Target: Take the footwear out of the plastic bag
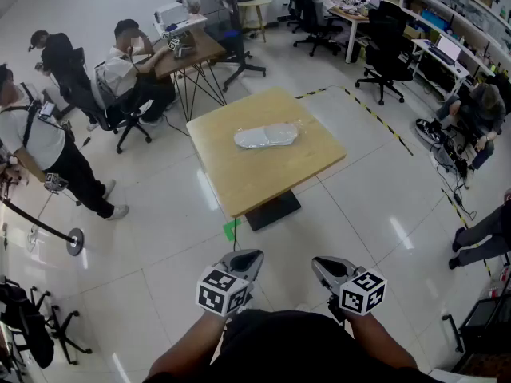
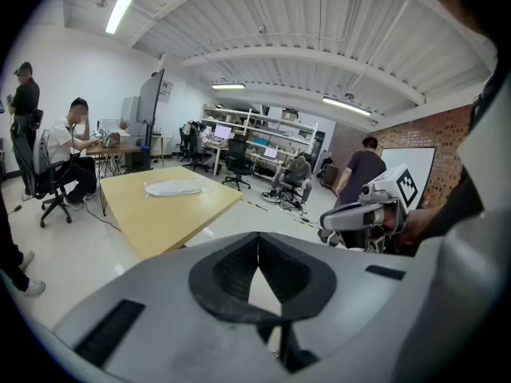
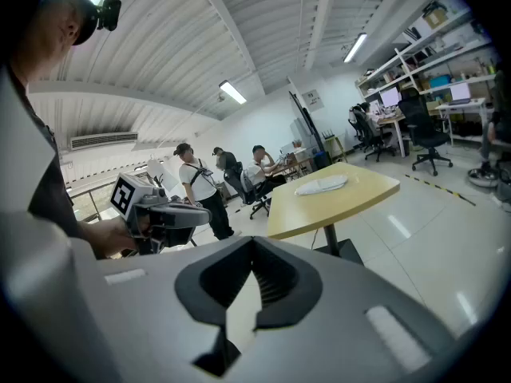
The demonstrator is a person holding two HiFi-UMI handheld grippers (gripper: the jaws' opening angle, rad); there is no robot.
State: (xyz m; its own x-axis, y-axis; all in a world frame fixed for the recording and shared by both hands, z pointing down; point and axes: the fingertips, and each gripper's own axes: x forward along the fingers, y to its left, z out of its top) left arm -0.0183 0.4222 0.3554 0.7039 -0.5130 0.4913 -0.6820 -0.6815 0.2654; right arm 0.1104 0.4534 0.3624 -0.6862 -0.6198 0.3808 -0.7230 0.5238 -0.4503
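A clear plastic bag with pale footwear inside (image 1: 266,136) lies on the far half of a square yellow table (image 1: 263,174); it also shows in the left gripper view as the bag (image 2: 172,187) and in the right gripper view as the bag (image 3: 322,184). My left gripper (image 1: 243,259) is held low, well short of the table, jaws shut and empty. My right gripper (image 1: 326,266) hangs beside it, likewise shut and empty. Each gripper sees the other: the right gripper (image 2: 335,222) and the left gripper (image 3: 196,211).
People sit at a desk (image 1: 188,50) at the back left, and one stands at the left (image 1: 40,146). Office chairs (image 1: 383,62) and desks stand at the back right. A seated person (image 1: 479,110) is at the right. White tiled floor lies between me and the table.
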